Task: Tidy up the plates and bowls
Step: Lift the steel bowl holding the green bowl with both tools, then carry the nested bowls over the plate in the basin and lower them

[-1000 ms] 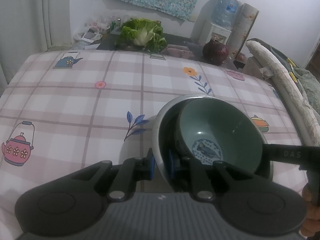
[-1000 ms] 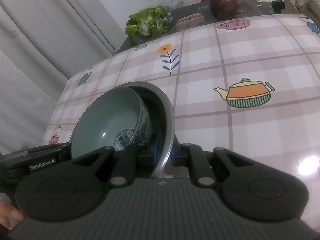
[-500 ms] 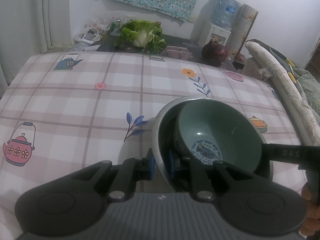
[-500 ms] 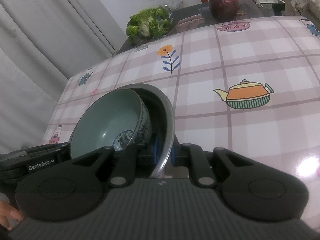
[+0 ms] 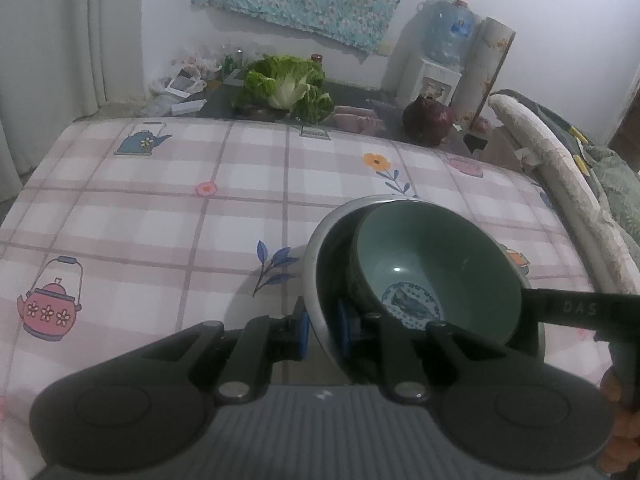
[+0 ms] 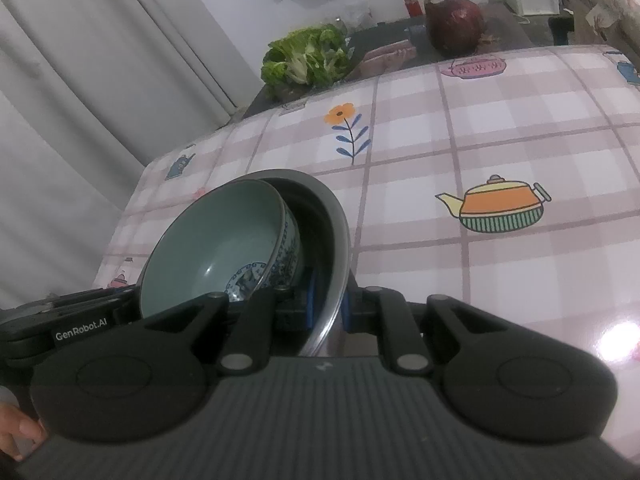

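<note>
From my left wrist view, my left tool (image 5: 322, 322) is clenched on the rim of the steel bowl (image 5: 316, 256): one blue pad is outside the wall and the other inside. The green bowl (image 5: 436, 264) sits tilted inside the steel bowl, leaning toward the right side. It has a blue fish picture at its bottom. The steel bowl is over the counter (image 5: 160, 224), which has a pink checked cloth with teapots and flowers. At the right edge I see the dark finger of my right tool (image 5: 580, 308) reaching the far rim, with a bit of my hand (image 5: 618, 428) below it. Behind the counter there are a cabbage (image 5: 286, 88) and a dark red cabbage (image 5: 428, 122).

From my right wrist view, my right tool (image 6: 328, 312) is also clenched on the steel bowl (image 6: 338, 232), its pads on both sides of the thin rim. The green bowl (image 6: 224, 240) leans to the left inside it, and its outside has a blue pattern. My left tool (image 6: 80, 320) shows at the lower left, at the opposite rim. The counter (image 6: 460, 132) spreads to the right, with an orange teapot (image 6: 498, 204) printed on the cloth.
</note>
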The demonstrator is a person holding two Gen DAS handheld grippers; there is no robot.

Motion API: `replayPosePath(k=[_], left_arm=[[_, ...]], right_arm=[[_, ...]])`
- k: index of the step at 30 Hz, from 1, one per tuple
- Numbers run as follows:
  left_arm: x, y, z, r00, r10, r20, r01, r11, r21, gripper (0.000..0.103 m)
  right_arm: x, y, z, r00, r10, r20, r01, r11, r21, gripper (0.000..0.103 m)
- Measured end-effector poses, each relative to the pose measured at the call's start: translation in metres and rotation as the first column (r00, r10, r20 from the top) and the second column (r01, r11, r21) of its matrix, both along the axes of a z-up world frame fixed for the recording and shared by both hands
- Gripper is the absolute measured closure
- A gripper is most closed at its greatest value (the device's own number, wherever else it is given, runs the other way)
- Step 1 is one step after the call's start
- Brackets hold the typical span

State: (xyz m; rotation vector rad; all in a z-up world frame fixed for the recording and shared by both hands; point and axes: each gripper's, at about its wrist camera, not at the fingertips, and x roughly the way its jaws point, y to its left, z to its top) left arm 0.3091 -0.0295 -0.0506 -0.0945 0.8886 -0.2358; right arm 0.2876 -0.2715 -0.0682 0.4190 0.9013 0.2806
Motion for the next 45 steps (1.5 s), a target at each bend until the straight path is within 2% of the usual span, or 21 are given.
replayPosePath(k=[13,21,27,35,45], left_arm=[[-0.018,0.006,0.032,0.999,-0.003,0.037,0.003,1.000,-0.019,0.087],[-0.045,0.005,0.058,0.997,-0.029,0.071,0.031,0.999,-0.024,0.087],[-0.071,0.003,0.066,0.996,-0.049,0.073,0.051,0.998,-0.024,0.087],[-0.107,-0.001,0.061,0.995,-0.083,0.046,0.084,0.996,-0.010,0.087],[-0.138,-0.010,0.037,0.993,-0.114,-0.003,0.114,0.993,0.012,0.087]], right_arm=[[-0.017,0.004,0.031,1.000,-0.009,0.023,0.009,1.000,0.004,0.091],[-0.047,0.002,0.061,0.999,-0.026,0.037,0.026,1.000,-0.001,0.091],[-0.078,0.001,0.072,0.999,-0.041,0.027,0.041,0.999,-0.005,0.091],[-0.124,0.001,0.071,0.999,-0.045,-0.014,0.045,0.999,-0.008,0.091],[-0.170,-0.008,0.044,0.995,-0.070,-0.070,0.071,0.997,0.017,0.091]])
